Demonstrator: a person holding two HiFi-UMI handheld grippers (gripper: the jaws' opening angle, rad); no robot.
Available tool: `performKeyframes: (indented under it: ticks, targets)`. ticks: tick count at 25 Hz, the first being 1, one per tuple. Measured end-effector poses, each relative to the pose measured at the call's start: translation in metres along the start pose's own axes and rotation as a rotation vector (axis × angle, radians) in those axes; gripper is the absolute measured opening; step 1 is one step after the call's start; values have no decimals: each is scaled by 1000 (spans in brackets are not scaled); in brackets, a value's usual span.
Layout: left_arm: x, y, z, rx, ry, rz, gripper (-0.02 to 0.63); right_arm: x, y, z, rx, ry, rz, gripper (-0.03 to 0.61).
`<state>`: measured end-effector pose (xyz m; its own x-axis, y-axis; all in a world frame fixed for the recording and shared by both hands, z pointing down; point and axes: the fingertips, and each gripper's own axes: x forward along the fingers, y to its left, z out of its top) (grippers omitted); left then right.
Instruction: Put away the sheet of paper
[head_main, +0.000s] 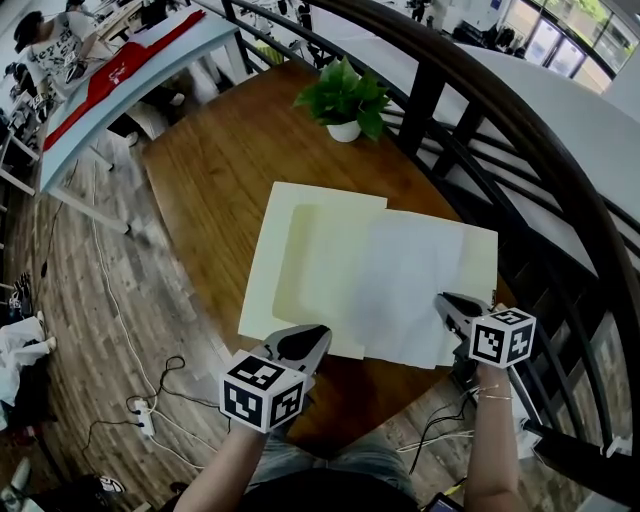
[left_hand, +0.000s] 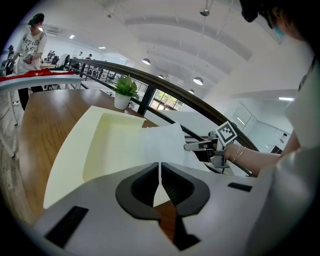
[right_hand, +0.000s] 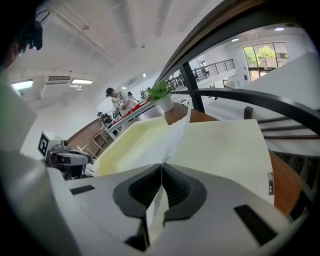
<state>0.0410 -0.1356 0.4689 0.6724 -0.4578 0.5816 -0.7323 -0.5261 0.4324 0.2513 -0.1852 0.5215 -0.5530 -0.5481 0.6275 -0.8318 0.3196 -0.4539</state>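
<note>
L gripper (head_main: 318, 337) clamped on folder (head_main: 285, 255) edge, R gripper (head_main: 443, 301) clamped on sheet (head_main: 415, 285). Sheet atop open folder; tuck-in + close prob. pending.

We see the folder (head_main: 300, 260) lying open on the surface (head_main: 210, 180), with the sheet of paper (head_main: 415, 285) over its right half. Behind the folder, at the surface's far edge, stands the potted plant (head_main: 345, 100); the railing (head_main: 425, 100) curves behind and to the right. Our left gripper (head_main: 318, 338) has the folder's near edge between its jaws, and our right gripper (head_main: 446, 303) has the sheet's near right corner
</note>
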Motion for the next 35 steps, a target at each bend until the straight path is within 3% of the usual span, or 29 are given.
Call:
performKeyframes:
  ticks: [13, 35]
  targets:
    - [-7, 8, 5, -30, -28, 13, 28, 26, 5, -1, 71, -6, 5, 31]
    - [-26, 39, 8, -75, -64, 57, 28, 81, 43, 11, 65, 6, -2, 31]
